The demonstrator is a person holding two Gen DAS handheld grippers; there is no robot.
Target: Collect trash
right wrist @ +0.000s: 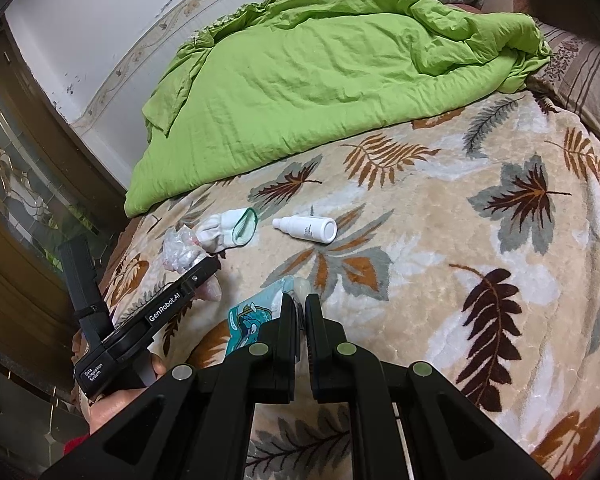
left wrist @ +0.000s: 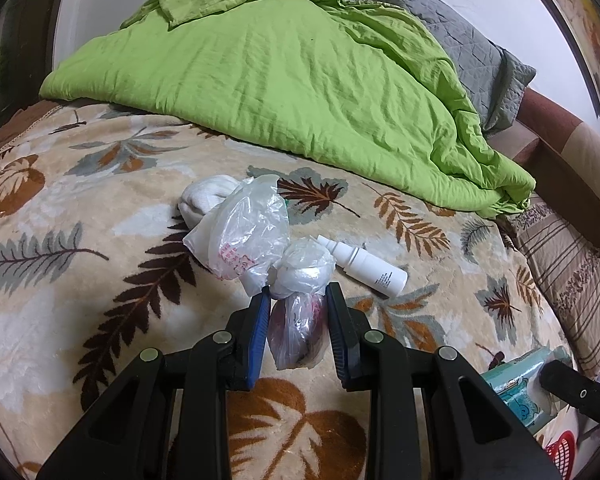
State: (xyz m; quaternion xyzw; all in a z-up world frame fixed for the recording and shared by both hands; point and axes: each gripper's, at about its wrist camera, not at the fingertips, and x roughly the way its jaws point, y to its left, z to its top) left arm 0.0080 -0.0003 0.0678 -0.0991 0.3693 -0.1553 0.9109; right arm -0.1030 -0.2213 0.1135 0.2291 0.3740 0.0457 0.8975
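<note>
The left gripper (left wrist: 298, 300) is seen w/ its blue-padded fingers (left wrist: 260, 332) parted about halfway, and a crumpled plastic bag (left wrist: 298, 334) is caught between them — contact on both pads can't be confirmed 100%, but the bag is lifted off the leaf-print blanket (left wrist: 100, 280) and squeezed in there. A second, bigger clear bag (left wrist: 252, 228) w/ red print is bunched against the first one's top, just past the fingertips. A white sock (left wrist: 204, 198) is tucked behind it, touching. A white spray bottle (left wrist: 364, 264) is laid on its side just beside the bags, to the right.

The right gripper (right wrist: 300, 308) is nearly closed, only a thin gap left, and a teal cartoon-print wrapper (right wrist: 248, 320) is pinched in it, w/ a bit of pale plastic poking out past the tips. From that view the bottle (right wrist: 306, 229) and sock (right wrist: 230, 227) are seen near each other but apart, in front of the green duvet (right wrist: 320, 60).
</note>
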